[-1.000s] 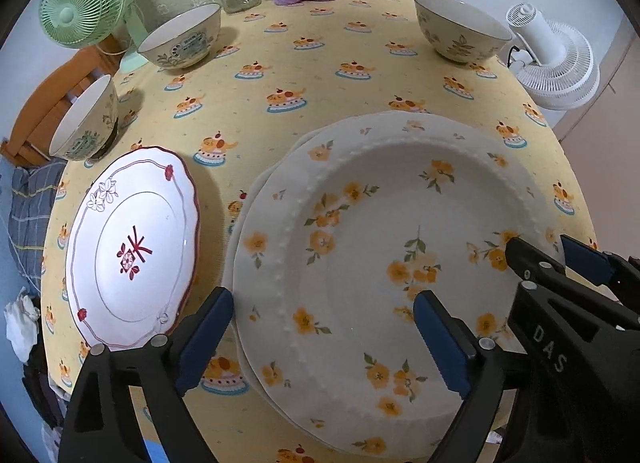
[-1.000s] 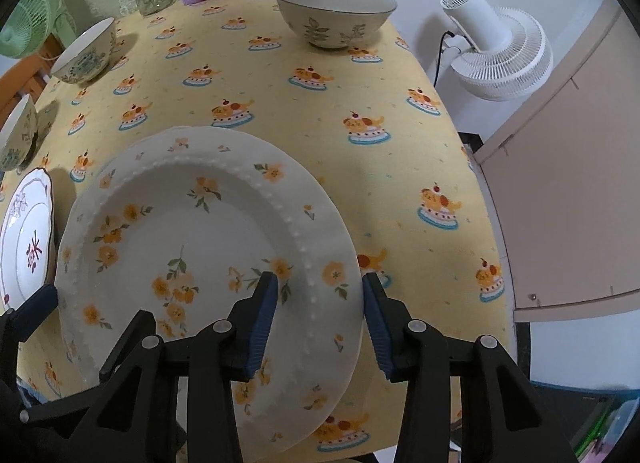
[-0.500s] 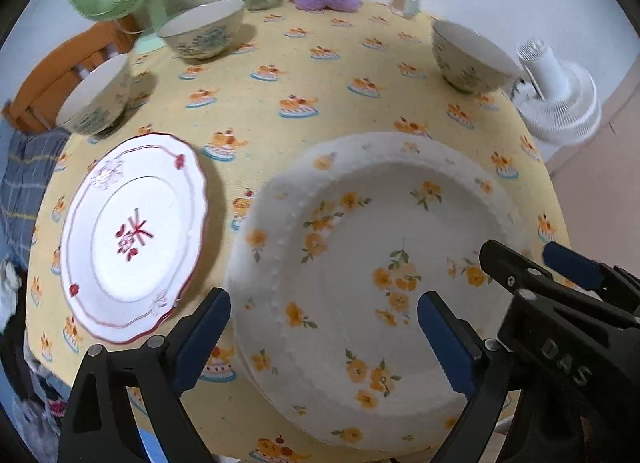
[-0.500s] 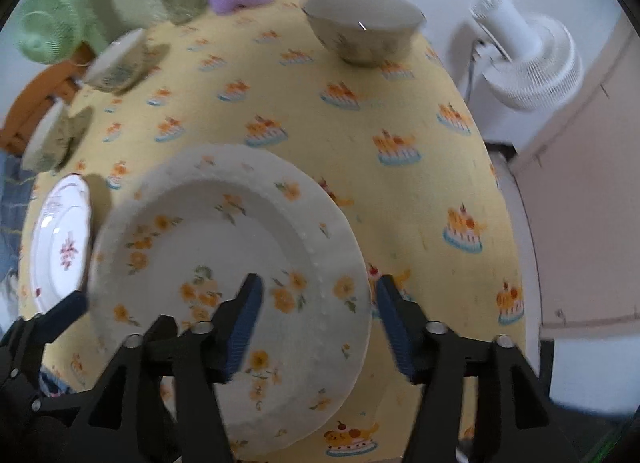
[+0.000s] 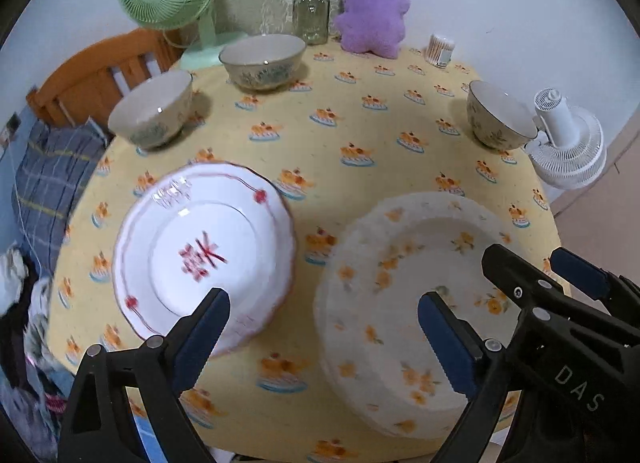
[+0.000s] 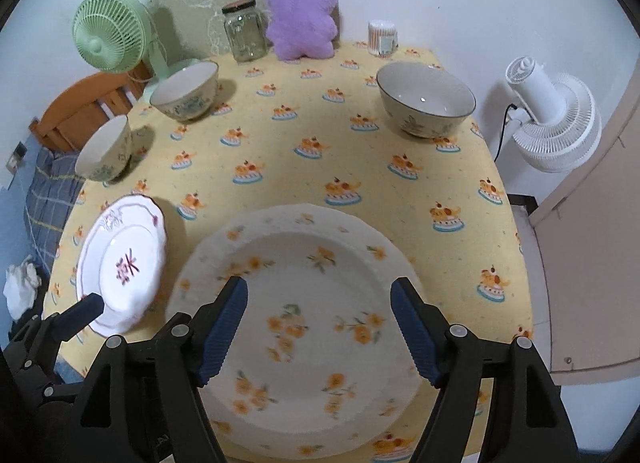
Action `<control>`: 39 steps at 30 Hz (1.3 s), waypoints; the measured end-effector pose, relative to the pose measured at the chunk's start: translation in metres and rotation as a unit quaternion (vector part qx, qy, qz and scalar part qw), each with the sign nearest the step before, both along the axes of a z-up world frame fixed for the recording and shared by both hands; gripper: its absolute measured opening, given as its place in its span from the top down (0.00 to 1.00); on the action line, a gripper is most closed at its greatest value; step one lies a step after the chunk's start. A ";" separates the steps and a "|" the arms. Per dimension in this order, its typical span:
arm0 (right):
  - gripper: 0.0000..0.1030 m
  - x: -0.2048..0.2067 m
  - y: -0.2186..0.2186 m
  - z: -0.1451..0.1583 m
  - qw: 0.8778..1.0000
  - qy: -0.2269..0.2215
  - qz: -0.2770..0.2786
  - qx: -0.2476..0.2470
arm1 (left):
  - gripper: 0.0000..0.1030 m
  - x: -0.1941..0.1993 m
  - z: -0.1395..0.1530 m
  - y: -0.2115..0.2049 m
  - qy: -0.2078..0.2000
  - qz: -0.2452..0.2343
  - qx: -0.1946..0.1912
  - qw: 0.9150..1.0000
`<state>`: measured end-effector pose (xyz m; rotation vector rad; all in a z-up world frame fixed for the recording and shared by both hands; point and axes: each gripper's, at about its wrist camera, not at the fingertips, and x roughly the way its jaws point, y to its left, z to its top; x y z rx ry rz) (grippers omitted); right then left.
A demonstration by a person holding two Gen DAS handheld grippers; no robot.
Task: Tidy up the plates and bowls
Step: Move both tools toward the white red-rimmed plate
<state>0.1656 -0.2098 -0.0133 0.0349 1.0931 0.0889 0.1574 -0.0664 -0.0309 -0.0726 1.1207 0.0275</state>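
A large white plate with orange flowers (image 6: 312,255) lies flat near the table's front edge. My right gripper (image 6: 320,299) hovers above it; its jaws are opening and the pads touch nothing. To the plate's left lies a smaller white plate with red trim and a red mark (image 5: 208,239). My left gripper (image 5: 322,319) stands open above the gap between the floral plate (image 5: 380,343) and the red-trimmed one, holding nothing. Three patterned bowls stand apart: two at the back left (image 6: 106,151) (image 6: 186,91) and one at the back right (image 6: 426,99).
Along the table's back edge stand a green fan (image 6: 106,39), a glass jar (image 6: 244,33), a purple plush toy (image 6: 302,15) and a small swab container (image 6: 382,37). A white fan (image 6: 556,127) stands off the right edge, an orange chair (image 5: 92,75) at the left.
Both grippers have risen and drawn back from the floral plate. The right jaws, narrow around its right rim before, have spread wide. The left view has swung towards the red-trimmed plate.
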 end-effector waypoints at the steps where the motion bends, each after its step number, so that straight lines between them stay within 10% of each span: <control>1: 0.25 -0.001 0.005 0.001 1.000 -0.001 -0.005 0.001 | 0.07 0.001 0.001 0.004 0.001 -0.002 -0.001 1.000; 17: 0.20 -0.021 0.112 0.012 0.994 -0.041 -0.103 0.004 | 0.12 0.004 0.009 0.109 -0.028 -0.084 -0.006 0.996; 39: 0.25 0.011 0.170 -0.046 0.997 -0.018 -0.078 -0.002 | 0.25 0.033 -0.051 0.159 0.002 -0.032 0.026 0.999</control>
